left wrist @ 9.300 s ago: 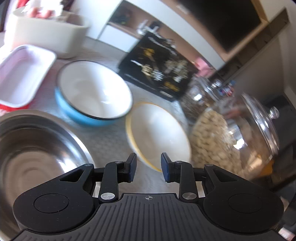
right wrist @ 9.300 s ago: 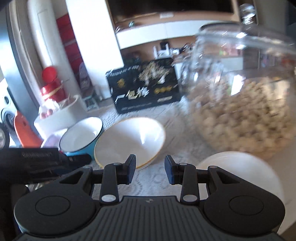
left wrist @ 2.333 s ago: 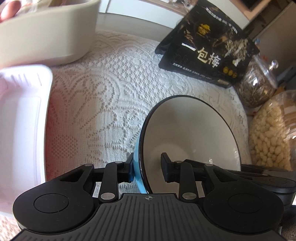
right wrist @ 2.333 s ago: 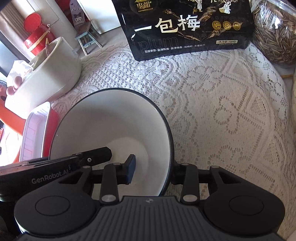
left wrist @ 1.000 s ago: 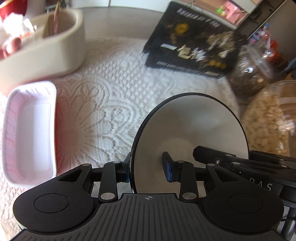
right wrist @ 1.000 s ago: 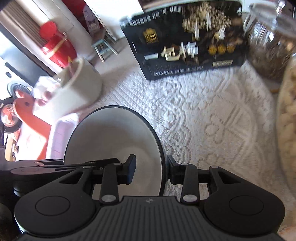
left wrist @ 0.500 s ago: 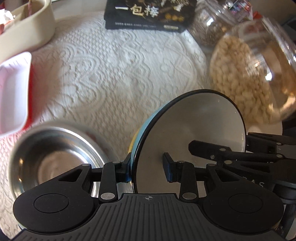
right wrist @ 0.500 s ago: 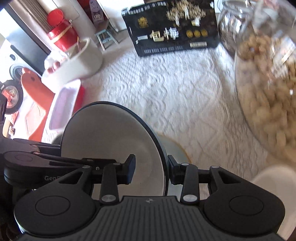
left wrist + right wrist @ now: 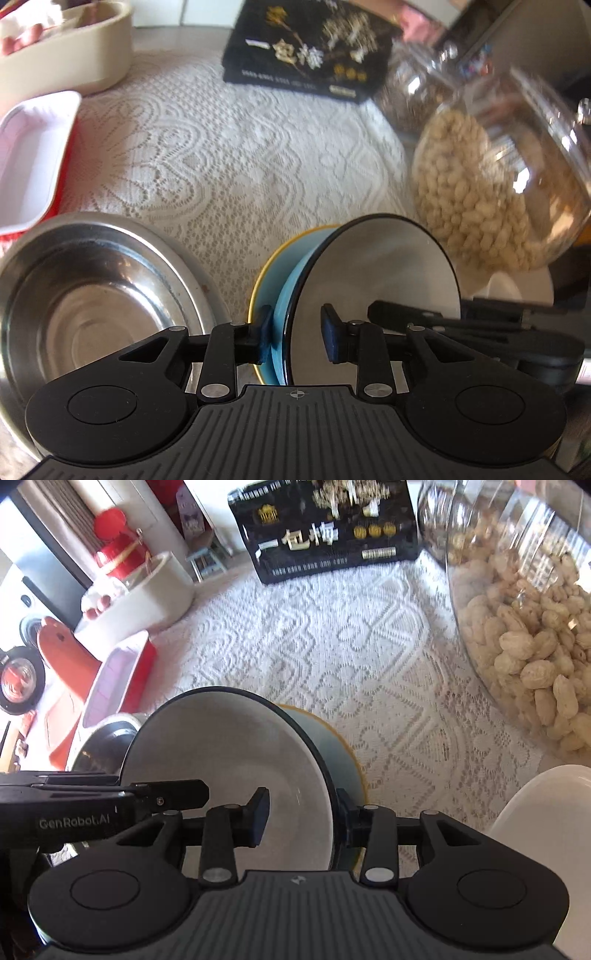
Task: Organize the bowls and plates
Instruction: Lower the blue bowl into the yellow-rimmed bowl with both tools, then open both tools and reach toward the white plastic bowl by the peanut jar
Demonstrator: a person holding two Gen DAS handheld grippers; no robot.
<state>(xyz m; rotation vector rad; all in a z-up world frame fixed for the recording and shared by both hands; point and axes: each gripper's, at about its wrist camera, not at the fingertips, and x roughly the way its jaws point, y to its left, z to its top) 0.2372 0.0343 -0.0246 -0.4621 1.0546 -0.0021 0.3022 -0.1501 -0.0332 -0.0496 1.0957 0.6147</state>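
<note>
Both grippers pinch opposite rims of the blue enamel bowl with white inside and dark rim (image 9: 373, 295): the left gripper (image 9: 297, 334) and the right gripper (image 9: 301, 821) each straddle its wall, one finger inside, one outside. The bowl hangs tilted over the yellow-rimmed plate (image 9: 291, 240), beside the shiny steel basin (image 9: 99, 291). If one side lets go first, it could likely tip and clatter on the plate, or swing into the glass jar of peanuts (image 9: 528, 627) close by.
</note>
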